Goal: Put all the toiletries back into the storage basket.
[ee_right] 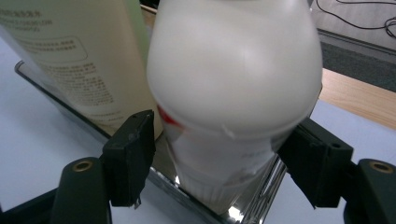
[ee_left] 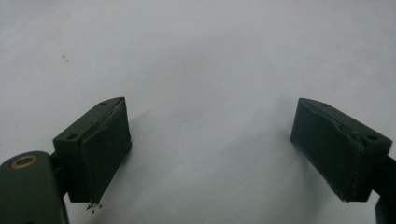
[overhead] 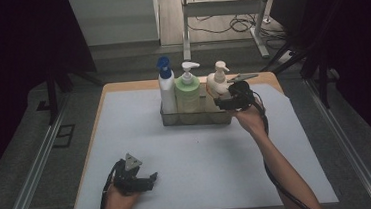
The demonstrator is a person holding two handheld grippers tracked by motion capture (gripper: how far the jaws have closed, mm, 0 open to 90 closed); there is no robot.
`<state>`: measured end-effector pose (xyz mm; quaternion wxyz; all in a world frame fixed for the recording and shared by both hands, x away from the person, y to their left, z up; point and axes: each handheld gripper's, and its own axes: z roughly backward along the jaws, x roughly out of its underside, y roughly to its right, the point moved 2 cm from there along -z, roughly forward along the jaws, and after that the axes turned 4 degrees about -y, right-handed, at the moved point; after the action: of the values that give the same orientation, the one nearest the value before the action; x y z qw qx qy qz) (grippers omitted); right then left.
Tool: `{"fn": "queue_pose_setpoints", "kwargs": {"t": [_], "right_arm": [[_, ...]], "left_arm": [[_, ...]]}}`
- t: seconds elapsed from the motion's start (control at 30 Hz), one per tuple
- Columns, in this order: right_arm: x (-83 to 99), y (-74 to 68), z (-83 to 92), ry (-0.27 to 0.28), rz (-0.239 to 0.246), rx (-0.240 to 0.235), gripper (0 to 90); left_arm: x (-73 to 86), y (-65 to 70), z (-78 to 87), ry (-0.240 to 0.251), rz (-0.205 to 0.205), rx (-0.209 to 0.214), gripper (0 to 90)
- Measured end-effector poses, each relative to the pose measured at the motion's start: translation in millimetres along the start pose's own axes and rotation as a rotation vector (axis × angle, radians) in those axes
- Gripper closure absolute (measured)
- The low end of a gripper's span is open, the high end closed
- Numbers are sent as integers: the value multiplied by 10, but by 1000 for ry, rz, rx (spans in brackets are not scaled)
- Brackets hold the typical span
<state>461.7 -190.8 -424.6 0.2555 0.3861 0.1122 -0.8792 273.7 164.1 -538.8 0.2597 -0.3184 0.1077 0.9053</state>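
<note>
i'm holding my right hand-held gripper (ee_right: 215,154) around the white pump bottle (ee_right: 233,88), which is standing at the right end of the clear tray (overhead: 194,118) at the far side of the desk (overhead: 187,154). the jaws are spread to either side of its lower body; the right pad looks to be touching or nearly touching the bottle, while the left pad is sitting apart from it, so i'm not calling this a grip. my left hand-held gripper (overhead: 138,181) is resting near the front edge of the desk with its jaws spread and nothing between them.

the risks i'm seeing from here: the bottle is narrowing below its rounded shoulder, so if i'm closing too low or off centre, it could be slipping or tilting in the pads. the left jaw is sitting just beside the pale green bottle (ee_right: 74,56) and close to the tray's wall, so closing or shifting could be nudging that neighbour or catching the rim and dragging the whole tray. the blue-capped bottle (overhead: 166,88) at the far end could be rocking if the tray is jolted
</note>
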Motion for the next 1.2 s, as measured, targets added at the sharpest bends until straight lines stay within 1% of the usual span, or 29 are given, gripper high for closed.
{"fn": "queue_pose_setpoints", "kwargs": {"t": [0.13, 0.23, 0.4, 0.57, 0.67, 0.73, 0.87, 1.0, 1.1, 1.2], "right_arm": [[54, 6, 46, -1, -8, -10, 312], [93, 22, 75, -5, -12, -15, 349], [169, 53, 131, -15, -17, -39, 429], [251, 66, 183, -26, -6, -51, 517], [291, 88, 206, -29, 4, -40, 580], [316, 116, 220, -30, 4, -27, 640], [346, 189, 232, -35, -5, -2, 729], [347, 251, 203, -30, -20, 18, 836], [330, 288, 143, -31, -29, 26, 893], [304, 327, 69, -41, -36, 46, 896]], "left_arm": [[0, 0, 0, 0, 0, 0, 118], [0, 0, 0, 0, 0, 0, 118], [0, 0, 0, 0, 0, 0, 118], [0, 0, 0, 1, 0, -1, 118], [0, 1, -1, 1, 0, 0, 118], [0, 0, -1, 1, 0, 0, 118], [0, 1, 0, 0, 0, 0, 118], [0, 0, -1, 0, 0, 0, 118], [0, 1, 0, 0, 0, 0, 118], [0, 0, 0, 0, 0, 0, 119]]}}
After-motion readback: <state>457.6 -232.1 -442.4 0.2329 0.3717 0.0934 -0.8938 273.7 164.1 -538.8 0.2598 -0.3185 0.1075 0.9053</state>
